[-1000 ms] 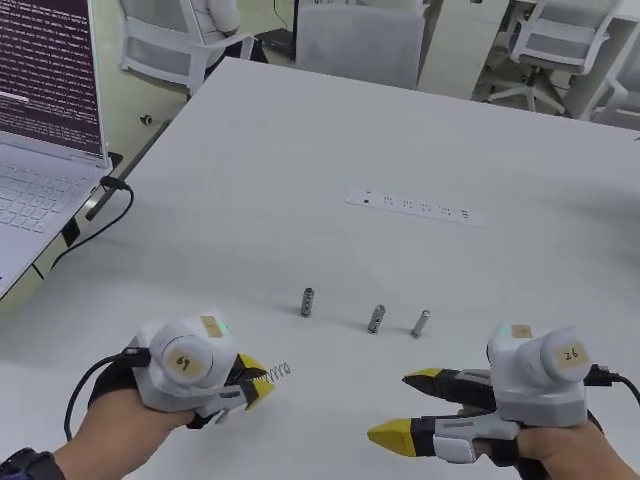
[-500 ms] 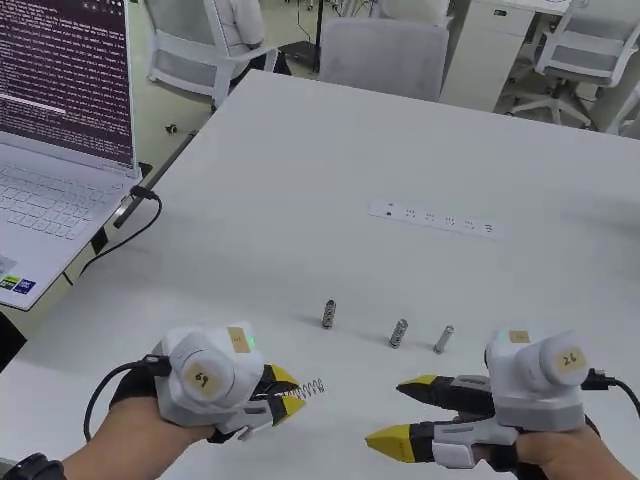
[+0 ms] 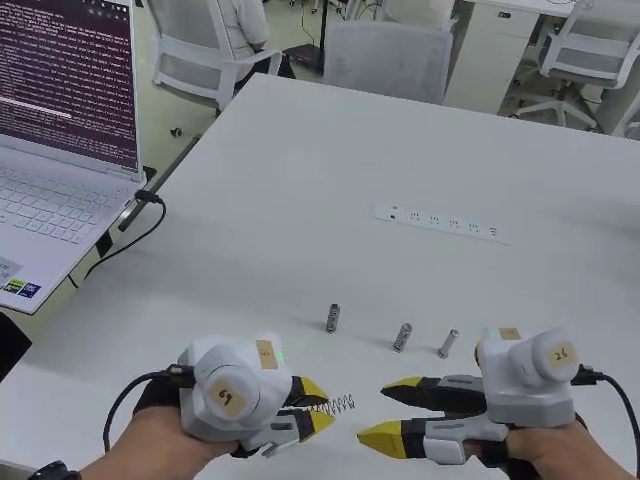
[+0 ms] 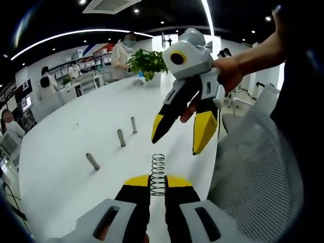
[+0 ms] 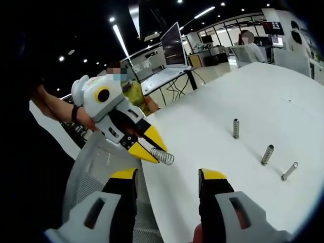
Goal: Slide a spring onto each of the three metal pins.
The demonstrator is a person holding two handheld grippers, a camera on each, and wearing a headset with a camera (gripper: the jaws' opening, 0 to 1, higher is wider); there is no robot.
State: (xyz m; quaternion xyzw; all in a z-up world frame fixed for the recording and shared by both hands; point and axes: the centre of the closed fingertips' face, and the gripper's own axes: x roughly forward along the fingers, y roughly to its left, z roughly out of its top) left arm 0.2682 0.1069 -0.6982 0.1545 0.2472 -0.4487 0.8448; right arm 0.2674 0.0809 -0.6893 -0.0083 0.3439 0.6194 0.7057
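Three small metal pins stand in a row on the white table. The left pin (image 3: 333, 318) and the middle pin (image 3: 403, 337) each carry a spring; the right pin (image 3: 448, 344) is bare. My left gripper (image 3: 318, 408) is shut on one end of a loose spring (image 3: 341, 404), which sticks out toward my right gripper (image 3: 376, 413). That one is open and empty, a short gap away. In the left gripper view the spring (image 4: 158, 173) rises between the shut yellow jaws. In the right gripper view the spring (image 5: 164, 156) lies ahead, between the open fingertips (image 5: 124, 175).
A white power strip (image 3: 442, 224) lies beyond the pins. An open laptop (image 3: 55, 130) sits at the table's left edge with a black cable (image 3: 130, 225) trailing from it. Office chairs (image 3: 385, 55) stand past the far edge.
The head camera has shifted. My left gripper has carried the spring to the right and my right gripper has come left, so the gap between them has shrunk.
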